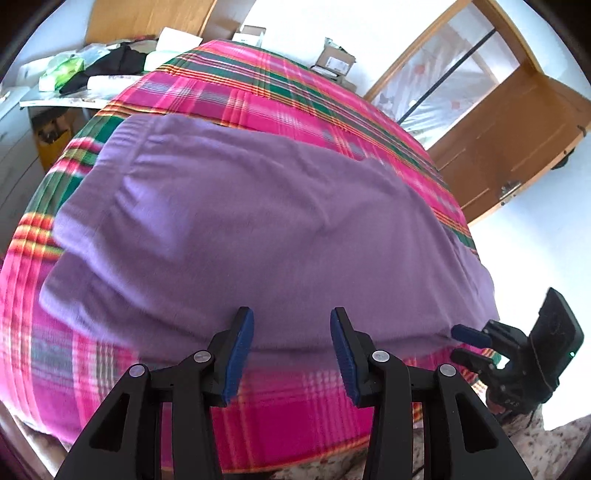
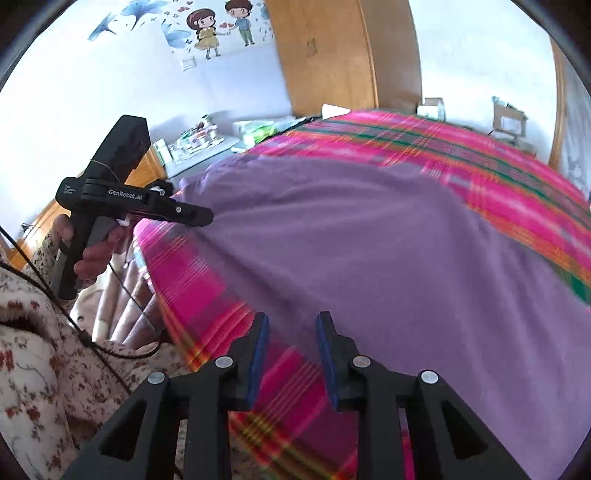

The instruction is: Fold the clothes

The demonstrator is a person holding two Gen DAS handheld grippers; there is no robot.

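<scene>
While the purple garment (image 1: 258, 229) lies spread on the plaid bedspread (image 1: 280, 85), both tools hover. Left hand-held gripper (image 1: 291, 350) gapes wide, empty. Right hand-held gripper (image 2: 290, 354) is parted too, holding nothing.

A wooden door (image 1: 517, 122) stands open; cartoon stickers (image 2: 221, 26) on the wall beside a wardrobe (image 2: 343, 55).

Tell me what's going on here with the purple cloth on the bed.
A person is folding clothes with a set of tongs in each hand. A purple garment lies spread on a plaid blanket covering the bed. Both the left tongs and the right tongs are open and hover at the garment's near edge, holding nothing. No grasp has been made yet; the images are slightly blurred.
</scene>
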